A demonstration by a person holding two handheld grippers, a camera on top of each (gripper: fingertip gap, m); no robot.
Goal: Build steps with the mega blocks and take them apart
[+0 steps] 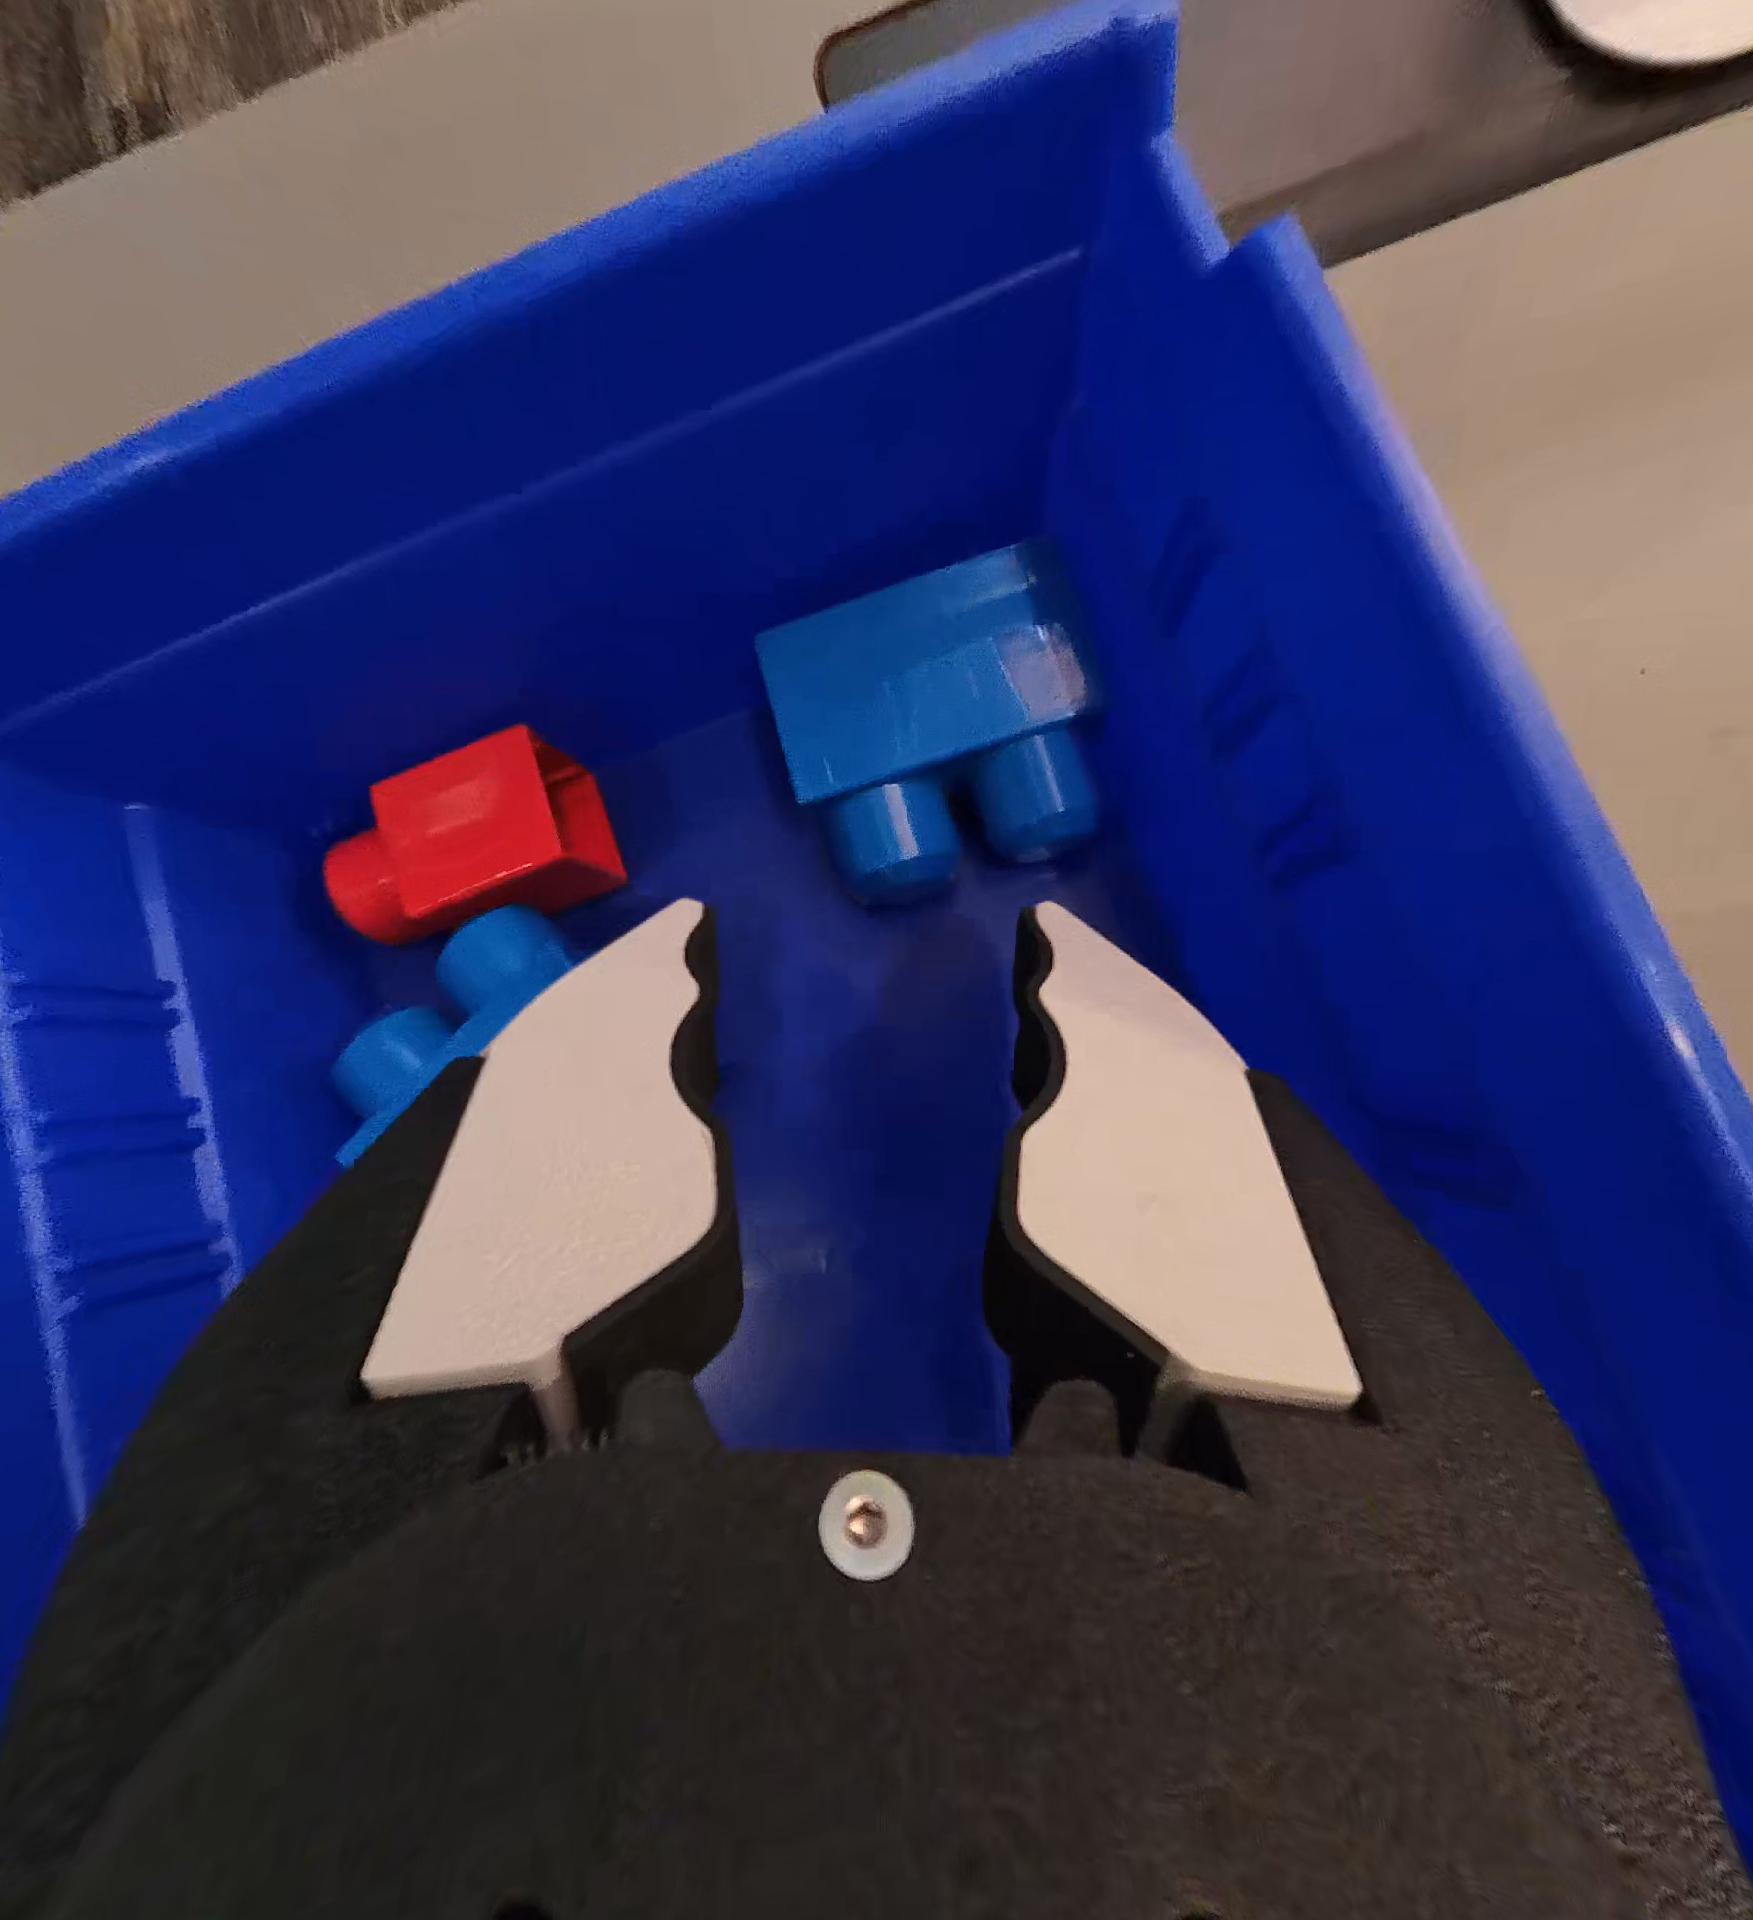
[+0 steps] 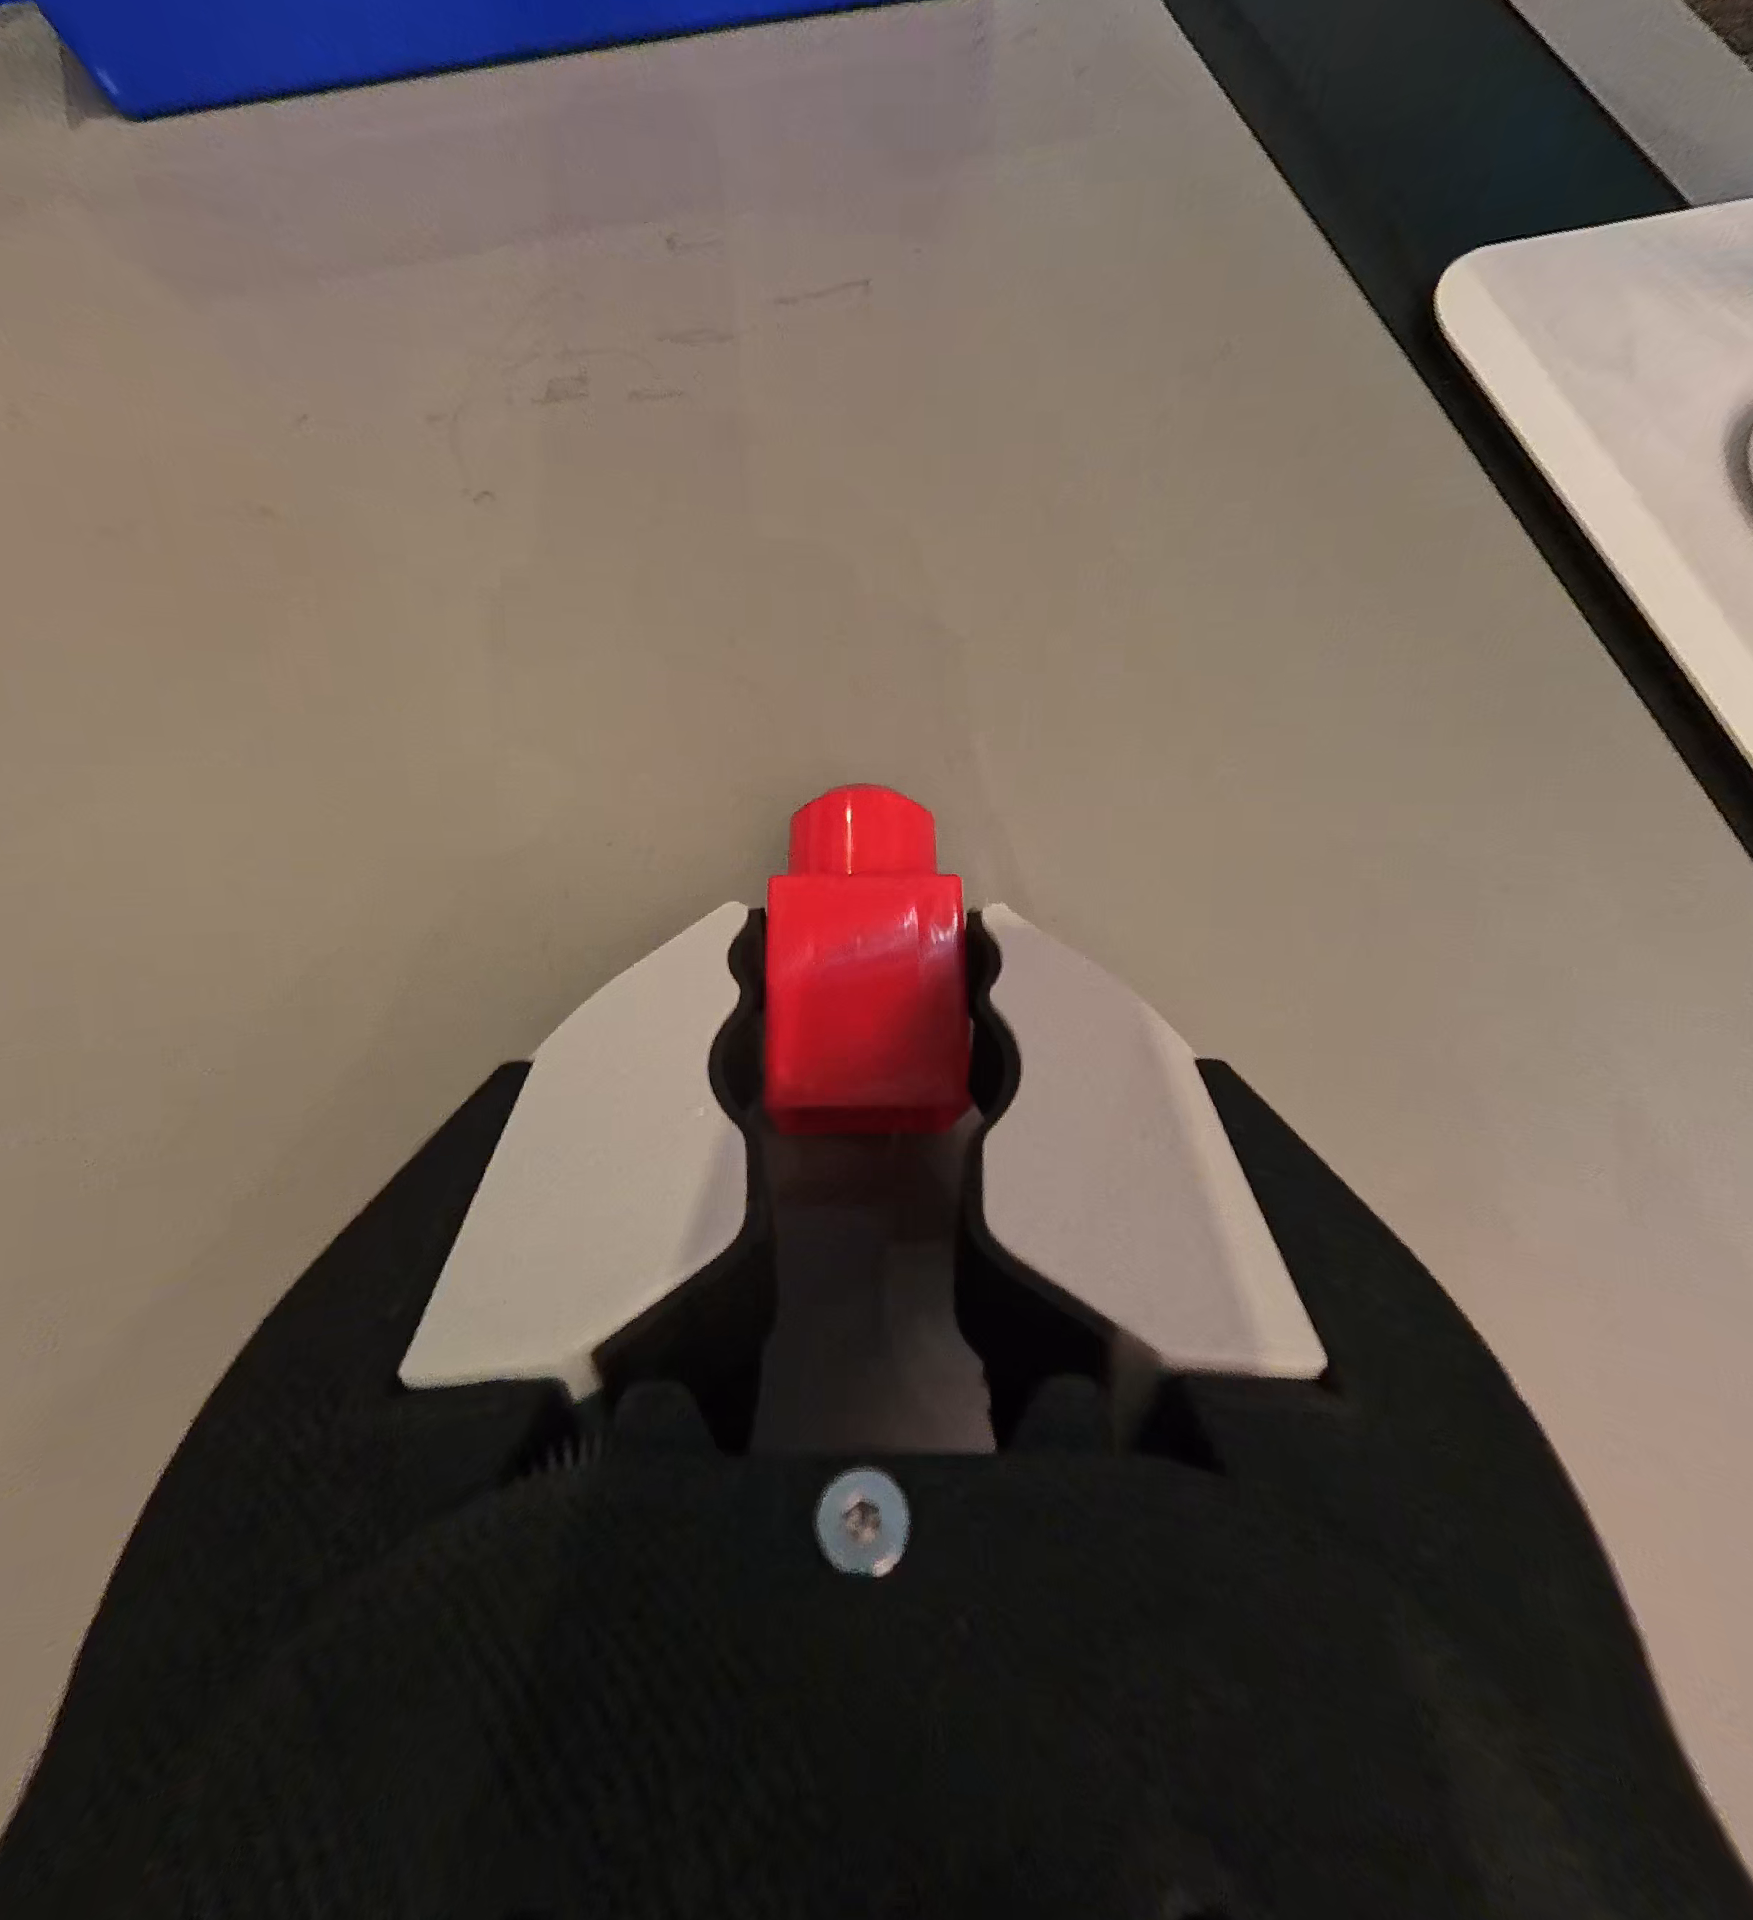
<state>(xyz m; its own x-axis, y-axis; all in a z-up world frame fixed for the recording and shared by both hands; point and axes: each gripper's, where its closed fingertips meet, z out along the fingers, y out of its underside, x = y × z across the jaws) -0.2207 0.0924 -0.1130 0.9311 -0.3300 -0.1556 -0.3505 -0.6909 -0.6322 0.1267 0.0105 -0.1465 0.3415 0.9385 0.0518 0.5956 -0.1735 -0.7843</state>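
Here, the left gripper (image 1: 867, 914) is reaching down into a blue bin (image 1: 560, 436), and its two fingers are standing wide apart with nothing between them; only the bin floor is showing in the gap. Three mega blocks are lying on that floor. A light blue two-stud block (image 1: 913, 707) is lying on its side at about 1 o'clock from the fingertips, near the right wall of the bin, with its studs pointing toward the camera. A red one-stud block (image 1: 487, 831) is lying tipped over at about 10 o'clock, near the far wall. Just below it, at 9 o'clock, a second blue block (image 1: 456, 1008) is lying partly hidden under the left finger, and it seems to be touching the red one.

In the right wrist view, the right gripper (image 2: 861, 914) is gripping a red single-stud block (image 2: 856, 997) by its two sides, with the stud pointing away from the camera. It is hanging over a beige table (image 2: 436, 571). The bin edge (image 2: 332, 52) is showing at 11 o'clock, well apart, and a white tray (image 2: 1630, 436) is lying at 2 o'clock.
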